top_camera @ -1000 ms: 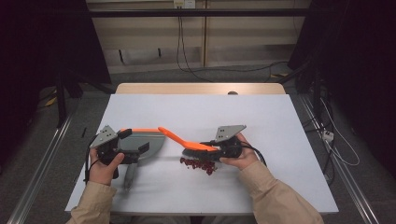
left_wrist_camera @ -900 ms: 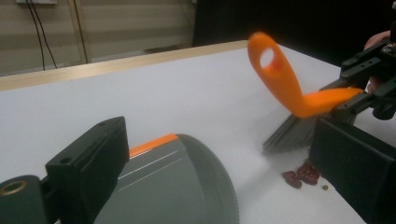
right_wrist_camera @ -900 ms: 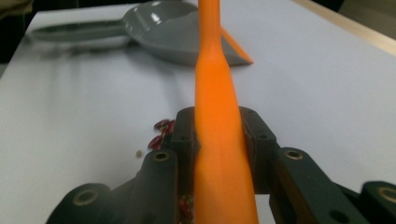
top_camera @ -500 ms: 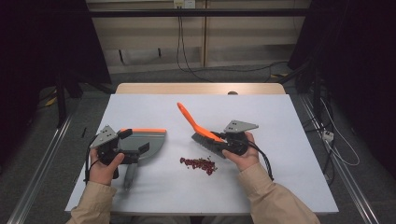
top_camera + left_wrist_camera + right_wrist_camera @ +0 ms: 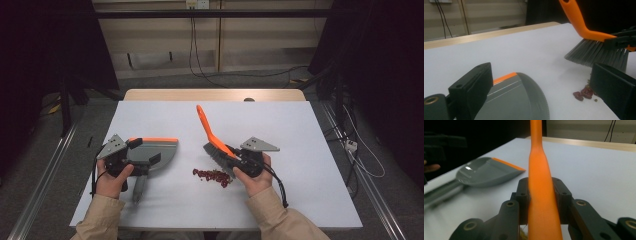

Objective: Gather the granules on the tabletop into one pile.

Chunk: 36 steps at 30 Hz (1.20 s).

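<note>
- Right gripper clamps brush handle; bristles above beans.
- Left gripper: jaws apart, dustpan lying between, grip unclear.
- Risk: hard sweep scatters beans past the unsteadied pan.

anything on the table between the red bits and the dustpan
Nothing visible. Bare table lies between the red bits and the dustpan. The brush, clamped in the right gripper, sits on their far side, away from the pan.
</note>
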Tool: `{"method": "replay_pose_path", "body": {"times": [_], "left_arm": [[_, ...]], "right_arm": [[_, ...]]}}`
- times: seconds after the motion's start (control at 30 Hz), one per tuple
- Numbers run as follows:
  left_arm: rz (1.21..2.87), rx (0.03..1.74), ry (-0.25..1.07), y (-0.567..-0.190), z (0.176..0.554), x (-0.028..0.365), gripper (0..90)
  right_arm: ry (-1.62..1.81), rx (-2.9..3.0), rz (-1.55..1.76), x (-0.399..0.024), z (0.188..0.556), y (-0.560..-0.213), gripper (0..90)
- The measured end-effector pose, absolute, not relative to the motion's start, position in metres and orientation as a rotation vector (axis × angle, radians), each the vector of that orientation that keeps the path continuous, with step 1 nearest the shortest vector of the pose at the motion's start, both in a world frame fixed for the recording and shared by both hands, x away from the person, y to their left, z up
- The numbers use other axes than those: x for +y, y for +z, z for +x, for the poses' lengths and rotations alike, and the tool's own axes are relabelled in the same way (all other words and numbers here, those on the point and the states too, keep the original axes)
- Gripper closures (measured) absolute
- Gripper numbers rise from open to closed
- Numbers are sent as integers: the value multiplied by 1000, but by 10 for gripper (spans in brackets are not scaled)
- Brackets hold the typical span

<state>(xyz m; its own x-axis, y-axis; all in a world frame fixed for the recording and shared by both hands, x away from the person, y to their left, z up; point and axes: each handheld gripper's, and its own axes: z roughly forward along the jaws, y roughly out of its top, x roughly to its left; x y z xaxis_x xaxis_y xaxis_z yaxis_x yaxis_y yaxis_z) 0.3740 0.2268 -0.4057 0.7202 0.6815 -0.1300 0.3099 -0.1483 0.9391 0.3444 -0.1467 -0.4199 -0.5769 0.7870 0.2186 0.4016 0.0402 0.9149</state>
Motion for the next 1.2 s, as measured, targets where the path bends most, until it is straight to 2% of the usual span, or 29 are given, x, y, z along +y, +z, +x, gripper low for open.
{"method": "replay_pose_path", "body": {"times": [0.17, 0.5, 1.0, 1.2], "left_arm": [[1743, 795, 390, -406, 374, 227, 51], [1739, 794, 387, -406, 375, 229, 51], [1740, 792, 393, -405, 374, 229, 51], [1733, 793, 395, -405, 374, 229, 51]], "right_arm": [[1626, 1981, 1223, -118, 336, -422, 708], [1651, 2009, 1242, -88, 336, -432, 708], [1633, 2062, 1304, -65, 334, -448, 707], [1583, 2027, 1365, -71, 337, -450, 707]]}}
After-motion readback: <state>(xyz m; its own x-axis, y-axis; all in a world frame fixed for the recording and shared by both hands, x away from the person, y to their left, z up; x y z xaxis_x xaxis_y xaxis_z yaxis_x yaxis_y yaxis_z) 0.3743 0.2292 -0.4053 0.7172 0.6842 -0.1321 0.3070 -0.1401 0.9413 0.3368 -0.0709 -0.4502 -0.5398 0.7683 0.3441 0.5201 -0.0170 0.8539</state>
